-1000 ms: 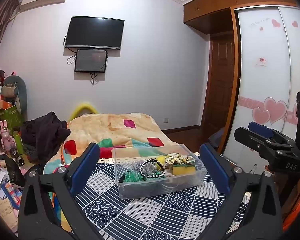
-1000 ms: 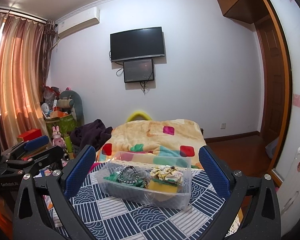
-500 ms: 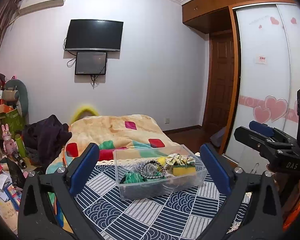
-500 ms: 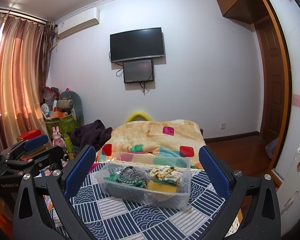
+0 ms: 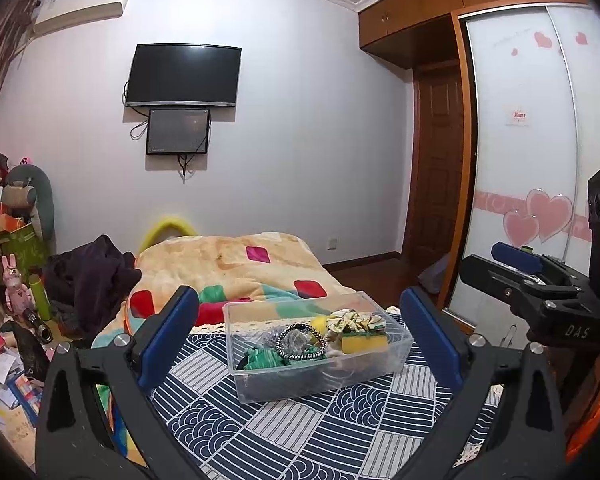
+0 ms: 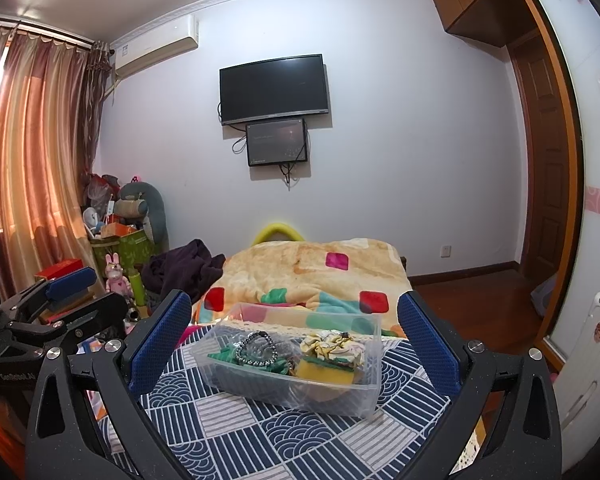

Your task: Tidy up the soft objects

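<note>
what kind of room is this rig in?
Almost certainly a home bedroom: a bed under a patchwork blanket, a wall-mounted TV, and a sliding wardrobe door with heart decals. The clear storage box sits on a patterned cloth in front of both open grippers.

Bin (image 5: 320, 384) sits on the worktop (image 5: 300, 432), sponge (image 5: 364, 343) at its right, scrunchie (image 5: 356, 322) on top, bracelet (image 5: 300, 342) left of them; bed (image 5: 236, 268) behind, TV (image 5: 184, 75) on the wall beyond.
</note>
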`<state>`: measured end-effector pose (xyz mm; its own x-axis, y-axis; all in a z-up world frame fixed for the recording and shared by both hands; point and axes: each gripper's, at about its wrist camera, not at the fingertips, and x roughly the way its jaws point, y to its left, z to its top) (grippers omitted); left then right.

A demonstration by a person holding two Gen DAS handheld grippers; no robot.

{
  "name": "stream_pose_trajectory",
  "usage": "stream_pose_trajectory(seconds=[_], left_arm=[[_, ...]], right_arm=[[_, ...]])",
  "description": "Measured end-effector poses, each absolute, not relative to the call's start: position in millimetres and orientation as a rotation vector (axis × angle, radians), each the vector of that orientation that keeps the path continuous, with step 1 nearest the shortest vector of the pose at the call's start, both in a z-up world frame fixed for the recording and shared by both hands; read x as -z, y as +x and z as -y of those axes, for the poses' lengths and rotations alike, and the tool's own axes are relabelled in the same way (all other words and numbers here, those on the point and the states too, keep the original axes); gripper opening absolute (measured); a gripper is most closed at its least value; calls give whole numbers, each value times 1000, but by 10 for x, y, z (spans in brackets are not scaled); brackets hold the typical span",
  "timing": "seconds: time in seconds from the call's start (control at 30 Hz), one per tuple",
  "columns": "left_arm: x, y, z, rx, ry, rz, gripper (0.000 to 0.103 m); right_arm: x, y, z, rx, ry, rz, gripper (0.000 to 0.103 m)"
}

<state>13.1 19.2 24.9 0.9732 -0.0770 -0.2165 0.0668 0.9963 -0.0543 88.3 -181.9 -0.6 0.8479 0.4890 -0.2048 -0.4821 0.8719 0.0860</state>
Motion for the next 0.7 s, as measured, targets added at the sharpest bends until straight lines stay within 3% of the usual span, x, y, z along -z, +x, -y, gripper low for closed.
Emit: stream_pose_trajectory(seconds=[0.7], left_arm=[[-240, 190, -234, 84, -78, -243, 102]], right_arm=[[38, 884, 1790, -517, 23, -236, 103]])
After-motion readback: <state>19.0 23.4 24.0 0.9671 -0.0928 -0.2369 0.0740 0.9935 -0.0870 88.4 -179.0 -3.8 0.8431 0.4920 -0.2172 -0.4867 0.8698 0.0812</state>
